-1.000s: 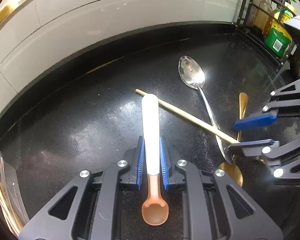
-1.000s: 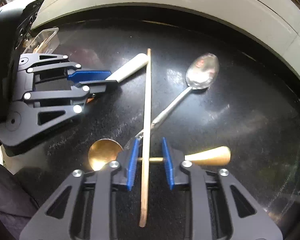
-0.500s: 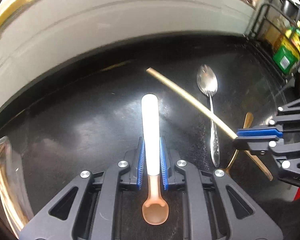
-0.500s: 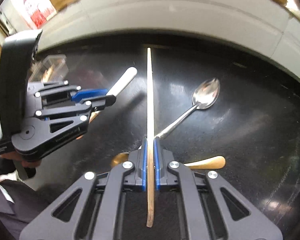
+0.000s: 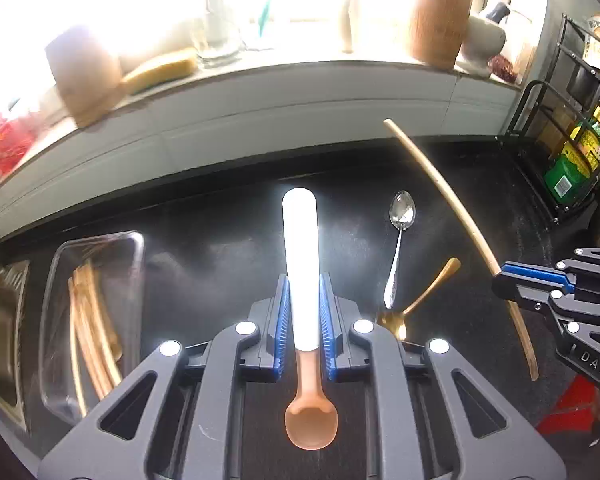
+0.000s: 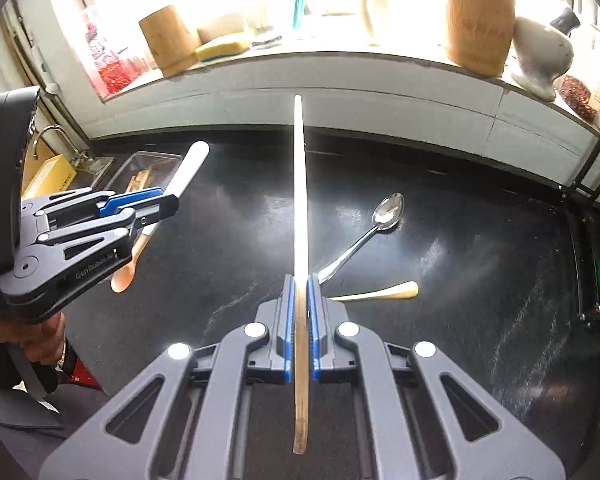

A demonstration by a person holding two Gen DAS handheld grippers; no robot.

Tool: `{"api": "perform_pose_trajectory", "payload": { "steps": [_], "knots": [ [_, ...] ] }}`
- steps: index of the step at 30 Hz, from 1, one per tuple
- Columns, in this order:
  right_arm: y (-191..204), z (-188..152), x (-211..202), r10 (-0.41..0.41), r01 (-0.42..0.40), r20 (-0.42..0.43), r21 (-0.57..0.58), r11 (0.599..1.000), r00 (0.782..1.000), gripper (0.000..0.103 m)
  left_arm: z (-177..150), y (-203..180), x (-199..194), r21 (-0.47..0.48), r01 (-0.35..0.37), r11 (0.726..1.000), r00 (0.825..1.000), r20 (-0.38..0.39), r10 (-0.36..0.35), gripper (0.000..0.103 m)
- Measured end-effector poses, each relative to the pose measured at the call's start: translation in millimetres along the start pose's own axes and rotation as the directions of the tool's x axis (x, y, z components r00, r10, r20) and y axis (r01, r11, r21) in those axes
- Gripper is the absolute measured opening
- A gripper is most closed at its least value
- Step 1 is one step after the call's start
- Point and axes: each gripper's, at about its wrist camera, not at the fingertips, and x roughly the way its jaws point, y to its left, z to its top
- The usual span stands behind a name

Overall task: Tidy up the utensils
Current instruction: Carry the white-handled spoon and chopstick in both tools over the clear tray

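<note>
Countertop (image 5: pixel 220 240) black, glossy. Clear tray (image 5: pixel 136 248) far left, wooden sticks inside. Right gripper (image 6: pixel 299 332) clamped tight on long wooden stick (image 6: pixel 299 200), lifted; light, stiff, thin, held near one end so likely to pivot. Left gripper (image 5: pixel 303 320) closed on white-handled spoon (image 5: pixel 300 248) mid-handle, airborne; smooth plastic, light. Steel spoon (image 5: pixel 400 236), gold spoon (image 5: pixel 428 292) lie right of it.

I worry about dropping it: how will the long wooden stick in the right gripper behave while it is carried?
The wooden stick looks stiff and light. The right gripper clamps it low, so the long upper part may swing or pivot. It seems thin and smooth, so it might slip between the blue pads if the grip loosens.
</note>
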Motion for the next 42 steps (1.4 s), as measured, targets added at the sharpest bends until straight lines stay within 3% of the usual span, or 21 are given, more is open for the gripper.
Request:
{"api": "perform_pose_trajectory", "payload": {
  "steps": [8, 14, 32, 42],
  "knots": [
    [19, -11, -39, 0.027, -0.026, 0.034, -0.019, 0.999, 0.999, 0.007, -28, 4, -45, -0.070, -0.056, 0.996, 0.998, 0.014, 0.058, 0.014],
    [57, -3, -40, 0.068, -0.065, 0.035, -0.062, 0.996, 0.997, 0.007, -50, 29, -69, -0.128, -0.099, 0.987, 0.995, 0.016, 0.102, 0.014],
    [221, 38, 20, 0.170, -0.167, 0.004, -0.179, 0.970, 0.985, 0.007, -100, 186, -105, -0.298, -0.237, 0.924, 0.969, -0.006, 0.247, 0.015],
    [273, 66, 61, 0.206, -0.210, -0.043, -0.192, 0.959, 0.978, 0.007, -110, 249, -97, -0.351, -0.257, 0.900, 0.965, -0.035, 0.261, 0.015]
  ]
}}
